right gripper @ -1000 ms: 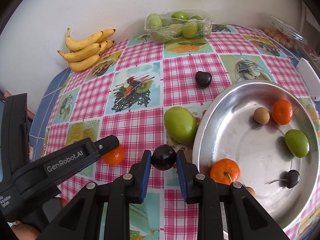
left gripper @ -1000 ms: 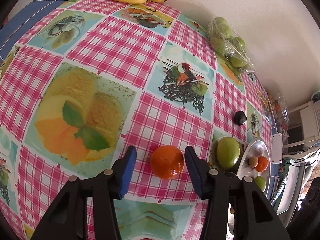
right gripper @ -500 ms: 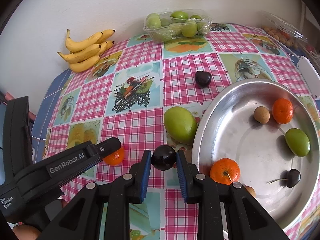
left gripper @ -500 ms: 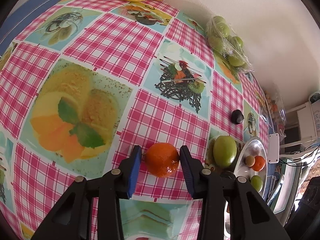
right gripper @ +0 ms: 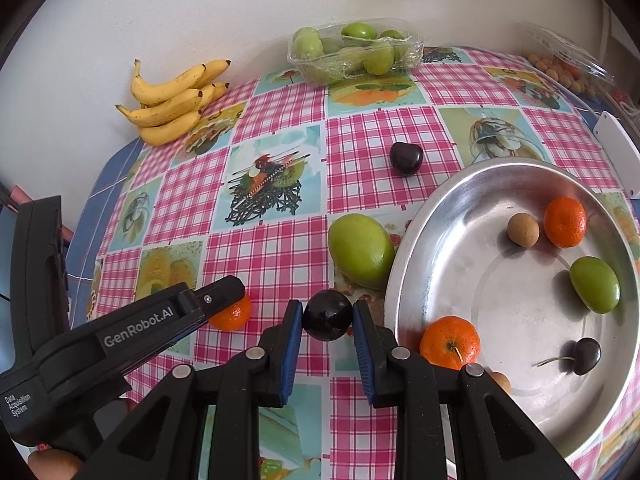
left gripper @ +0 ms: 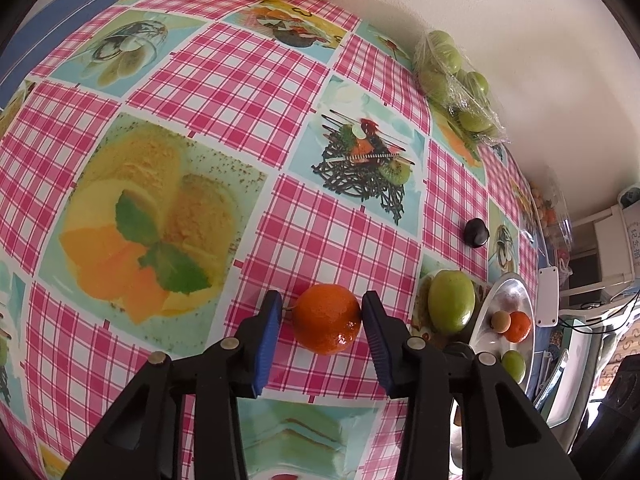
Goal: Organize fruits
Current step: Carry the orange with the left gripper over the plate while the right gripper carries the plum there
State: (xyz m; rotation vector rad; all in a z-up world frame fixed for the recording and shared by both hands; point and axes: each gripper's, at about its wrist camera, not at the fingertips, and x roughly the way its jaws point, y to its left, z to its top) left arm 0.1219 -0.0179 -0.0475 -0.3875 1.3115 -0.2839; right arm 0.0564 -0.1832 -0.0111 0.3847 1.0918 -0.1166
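My left gripper (left gripper: 320, 320) brackets a small orange (left gripper: 326, 319) on the checked tablecloth; the right pad touches it, the left pad stands a sliver away. The same orange shows partly behind the left gripper in the right wrist view (right gripper: 231, 313). My right gripper (right gripper: 325, 318) is shut on a dark cherry (right gripper: 327, 315), held just left of the steel bowl (right gripper: 420, 232). The bowl holds two oranges (right gripper: 450, 342), a green fruit (right gripper: 595, 285), a brown longan (right gripper: 523, 229) and a stemmed cherry (right gripper: 586, 355).
A large green fruit (right gripper: 361, 250) lies against the bowl's left rim. Another dark cherry (right gripper: 406, 158) lies farther back. Bananas (right gripper: 172, 98) and a wrapped tray of green fruits (right gripper: 354, 54) stand by the wall. A clear box of small fruits (right gripper: 568, 68) sits far right.
My left gripper's jaws have closed in around the orange, from wide apart to nearly touching both sides. The right gripper holds the cherry as before, almost unmoved.
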